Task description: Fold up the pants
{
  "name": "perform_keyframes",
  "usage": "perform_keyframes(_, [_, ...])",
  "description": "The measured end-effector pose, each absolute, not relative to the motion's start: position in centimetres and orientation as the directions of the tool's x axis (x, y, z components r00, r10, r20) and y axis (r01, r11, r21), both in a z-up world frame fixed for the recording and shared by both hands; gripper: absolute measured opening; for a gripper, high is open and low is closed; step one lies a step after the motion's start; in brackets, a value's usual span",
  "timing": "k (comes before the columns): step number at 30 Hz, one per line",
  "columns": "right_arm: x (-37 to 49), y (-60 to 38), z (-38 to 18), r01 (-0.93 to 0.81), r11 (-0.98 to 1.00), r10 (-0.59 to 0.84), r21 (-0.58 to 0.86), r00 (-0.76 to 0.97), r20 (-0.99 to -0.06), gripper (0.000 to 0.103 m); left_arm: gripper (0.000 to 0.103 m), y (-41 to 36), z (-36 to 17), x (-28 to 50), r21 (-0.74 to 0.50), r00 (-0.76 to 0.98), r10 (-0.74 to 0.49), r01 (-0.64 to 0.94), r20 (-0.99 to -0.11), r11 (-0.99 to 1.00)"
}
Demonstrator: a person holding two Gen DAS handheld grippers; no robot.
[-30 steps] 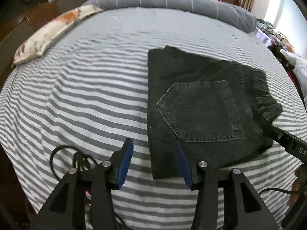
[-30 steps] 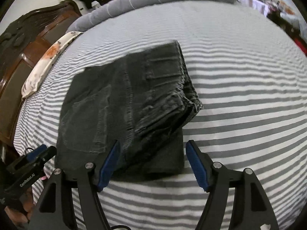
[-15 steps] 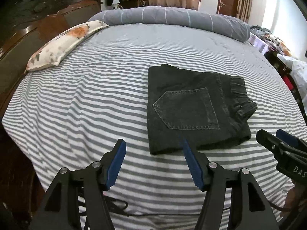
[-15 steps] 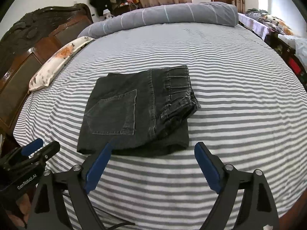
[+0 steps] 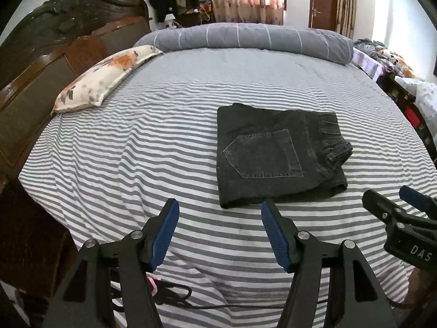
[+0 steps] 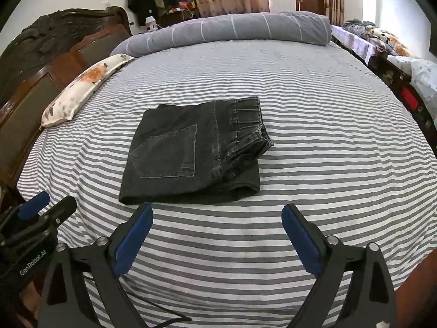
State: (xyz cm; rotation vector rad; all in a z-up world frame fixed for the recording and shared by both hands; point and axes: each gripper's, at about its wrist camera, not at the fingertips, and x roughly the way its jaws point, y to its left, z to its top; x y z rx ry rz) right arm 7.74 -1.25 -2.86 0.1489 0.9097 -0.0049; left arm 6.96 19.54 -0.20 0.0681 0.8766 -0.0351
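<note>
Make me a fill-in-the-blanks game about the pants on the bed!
1. The folded black pants lie on a bedsheet patterned with grey and white ____.
2. The side of the pants facing up shows one sewn ____.
3. The flowery pillow lies beside the wooden ____.
4. The left gripper and right gripper both hold ____.

Missing words: stripes; pocket; headboard; nothing

Striped bed (image 5: pixel 136 150): folded pants (image 5: pixel 273 153), floral pillow (image 5: pixel 103 79), grey bolster (image 5: pixel 245 37).

Looking down and forward from each wrist, side by side, near; both seeing the bed (image 5: pixel 164 147) and pants (image 6: pixel 191 150).
</note>
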Motion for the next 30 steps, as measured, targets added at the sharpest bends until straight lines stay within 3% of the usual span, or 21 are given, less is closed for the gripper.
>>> perform_keyframes(30, [5.5,-0.3,-2.6,0.03,0.998,0.029,0.061,0.622,-0.782,0.095,0.064,18.5,-0.6,4.5,0.076,0.627,0.001,0.093,-0.779,0.993])
